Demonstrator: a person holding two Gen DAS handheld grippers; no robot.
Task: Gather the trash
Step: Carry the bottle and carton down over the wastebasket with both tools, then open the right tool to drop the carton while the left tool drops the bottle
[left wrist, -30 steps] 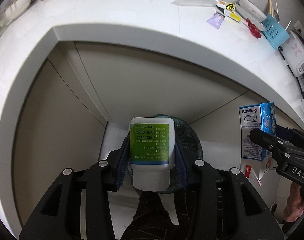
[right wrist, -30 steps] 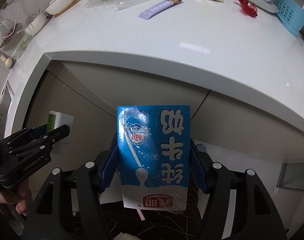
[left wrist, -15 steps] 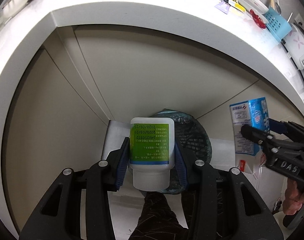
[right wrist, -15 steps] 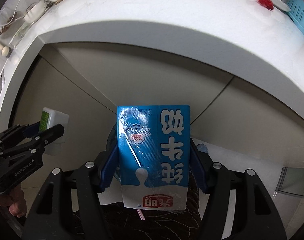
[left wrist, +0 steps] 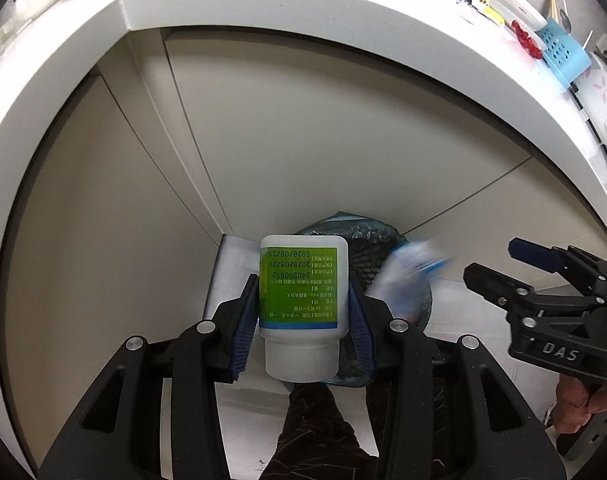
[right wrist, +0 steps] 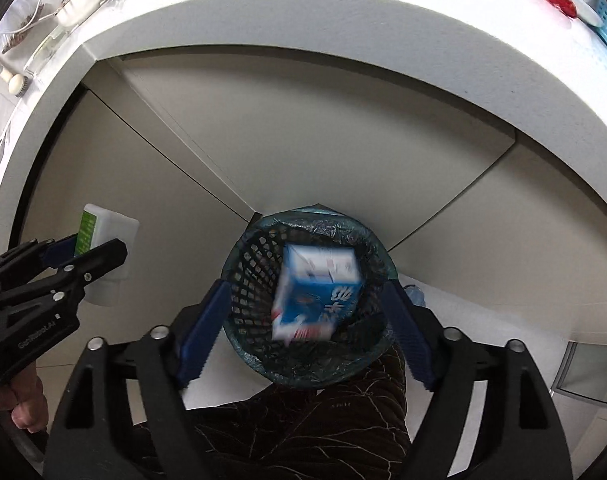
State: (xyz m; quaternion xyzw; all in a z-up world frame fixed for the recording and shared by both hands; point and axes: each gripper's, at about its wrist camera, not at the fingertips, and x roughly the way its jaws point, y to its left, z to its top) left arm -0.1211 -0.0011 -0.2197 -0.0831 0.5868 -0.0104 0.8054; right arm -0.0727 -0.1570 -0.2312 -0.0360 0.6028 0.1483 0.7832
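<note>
R tool (right wrist: 303,320) jaws just spread, blurred blue carton (right wrist: 317,290) over lined bin (right wrist: 259,344), L tool (left wrist: 303,300) pinching white bottle (left wrist: 303,300)

home kitchen, countertop (left wrist: 343,32), cabinets (left wrist: 303,140), dish rack (left wrist: 563,52)

White countertop (left wrist: 83,52); beige cabinet doors (left wrist: 303,128) beneath

Your 2 wrist cameras both look steeply down along their fingers, from under the white counter edge (left wrist: 263,12) toward the floor. Your right view sits directly above the mesh bin (right wrist: 247,276); your left view hangs beside it. Both share the bin (left wrist: 367,256), the cabinet fronts (right wrist: 303,140) and each other's gripper.
</note>
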